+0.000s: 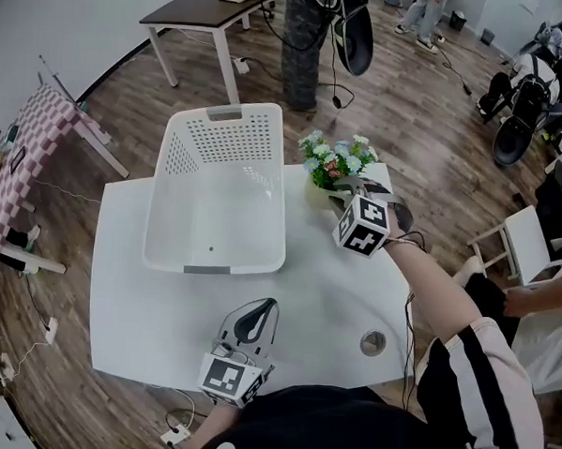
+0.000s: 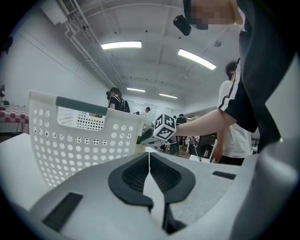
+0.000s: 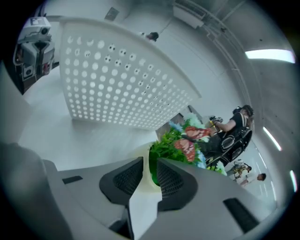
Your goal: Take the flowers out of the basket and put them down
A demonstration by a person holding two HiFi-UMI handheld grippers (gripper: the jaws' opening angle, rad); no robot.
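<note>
White perforated basket stands left of centre on the white table, with its right wall just beside the flowers. Left gripper sits near the table's front edge, jaws together with nothing between them. Open tabletop separates it from the basket. Flowers are outside the basket at the table's far right corner, close to the edge. Right gripper has its jaws clamped on the rim of the pale pot holding the flowers; whether the pot base touches the table cannot be told. Bare tabletop extends right of the left gripper to a round metal insert. Marker cubes on both grippers carry black-and-white square patterns
</note>
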